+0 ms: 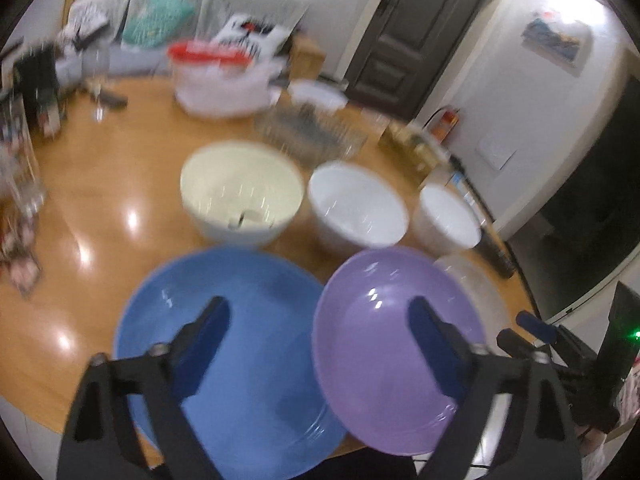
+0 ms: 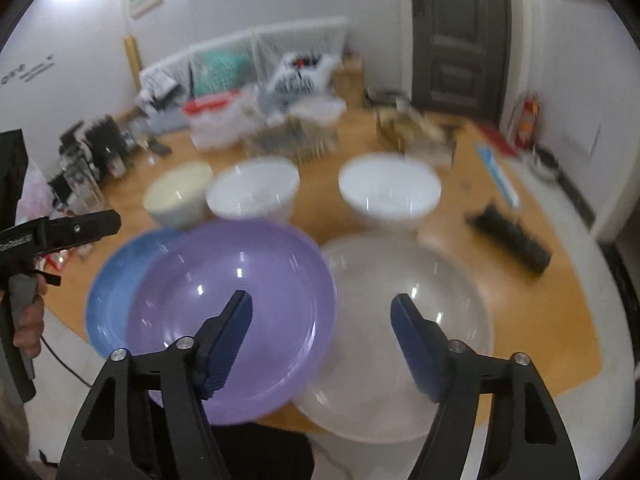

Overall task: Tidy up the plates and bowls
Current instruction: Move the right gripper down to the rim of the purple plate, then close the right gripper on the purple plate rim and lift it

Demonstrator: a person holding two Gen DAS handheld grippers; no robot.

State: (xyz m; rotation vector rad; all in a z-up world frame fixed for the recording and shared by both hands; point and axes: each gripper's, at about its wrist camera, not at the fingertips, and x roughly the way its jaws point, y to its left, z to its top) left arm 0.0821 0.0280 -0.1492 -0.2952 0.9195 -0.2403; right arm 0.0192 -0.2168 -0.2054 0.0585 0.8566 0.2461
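Note:
Three plates lie in a row at the near edge of the table: a blue plate (image 1: 240,340), a purple plate (image 1: 384,320) whose rim overlaps the blue one, and a clear plate (image 1: 476,284). Behind them stand a cream bowl (image 1: 240,188) and two white bowls (image 1: 356,204) (image 1: 444,216). My left gripper (image 1: 318,312) hangs open above the seam between the blue and purple plates, holding nothing. My right gripper (image 2: 322,302) is open over the gap between the purple plate (image 2: 240,280) and the clear plate (image 2: 408,280), touching neither. The frames are motion-blurred.
A wire dish rack (image 1: 312,132) stands behind the bowls, with a red-lidded clear container (image 1: 208,56) further back. A black object (image 2: 508,240) lies on the round wooden table (image 1: 100,200) to the right. Clutter lines the table's left edge.

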